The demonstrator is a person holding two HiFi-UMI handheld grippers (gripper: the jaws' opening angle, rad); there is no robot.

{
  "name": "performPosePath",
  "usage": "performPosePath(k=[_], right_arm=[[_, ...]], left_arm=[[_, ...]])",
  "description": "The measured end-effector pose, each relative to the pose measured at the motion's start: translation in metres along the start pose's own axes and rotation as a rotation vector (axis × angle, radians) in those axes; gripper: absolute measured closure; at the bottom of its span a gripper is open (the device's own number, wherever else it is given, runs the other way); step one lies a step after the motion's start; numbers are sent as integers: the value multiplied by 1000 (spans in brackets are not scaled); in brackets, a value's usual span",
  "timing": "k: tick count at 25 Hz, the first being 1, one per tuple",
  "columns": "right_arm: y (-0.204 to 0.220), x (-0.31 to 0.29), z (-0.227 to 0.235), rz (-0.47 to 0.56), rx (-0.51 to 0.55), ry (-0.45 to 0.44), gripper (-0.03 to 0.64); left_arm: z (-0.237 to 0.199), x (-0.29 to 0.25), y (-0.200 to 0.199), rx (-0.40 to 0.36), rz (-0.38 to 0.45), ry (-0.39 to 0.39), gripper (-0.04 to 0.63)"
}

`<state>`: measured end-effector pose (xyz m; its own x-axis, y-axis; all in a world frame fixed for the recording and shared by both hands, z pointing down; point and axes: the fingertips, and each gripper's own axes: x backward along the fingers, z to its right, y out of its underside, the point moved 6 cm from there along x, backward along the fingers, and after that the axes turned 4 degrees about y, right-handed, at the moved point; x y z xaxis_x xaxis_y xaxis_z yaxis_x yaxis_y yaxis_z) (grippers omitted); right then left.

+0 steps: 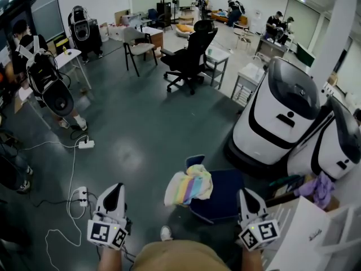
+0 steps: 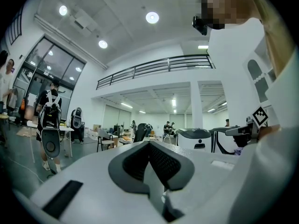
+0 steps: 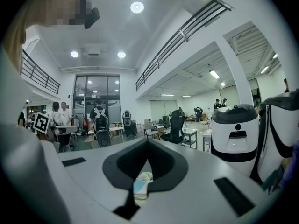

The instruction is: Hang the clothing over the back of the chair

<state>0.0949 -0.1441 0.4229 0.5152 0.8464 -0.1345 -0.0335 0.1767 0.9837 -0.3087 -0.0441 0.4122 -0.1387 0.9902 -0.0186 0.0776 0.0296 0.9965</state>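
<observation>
A pastel striped garment lies draped over the back of a low blue chair, just ahead of me on the grey floor. My left gripper hovers left of the chair, apart from it, jaws shut and empty; in the left gripper view the dark pads meet. My right gripper is over the chair's right side, clear of the garment, and also looks shut. In the right gripper view a strip of the garment shows below through the slit under the pads.
Two large white pod-shaped machines stand to the right. A white rack and a purple cloth are at the lower right. A power strip with cables lies on the left floor. A black office chair and people stand farther off.
</observation>
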Motion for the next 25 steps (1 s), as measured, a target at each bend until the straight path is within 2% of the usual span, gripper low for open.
performPosePath(k=[17,25], right_arm=[[7,-4,-4,6,28,-28,614],[9,5,7,10,26,-2,614]], left_arm=[[5,4,3,-19,-10,-18,591],[19,-12,4,-20,-9,14,591]])
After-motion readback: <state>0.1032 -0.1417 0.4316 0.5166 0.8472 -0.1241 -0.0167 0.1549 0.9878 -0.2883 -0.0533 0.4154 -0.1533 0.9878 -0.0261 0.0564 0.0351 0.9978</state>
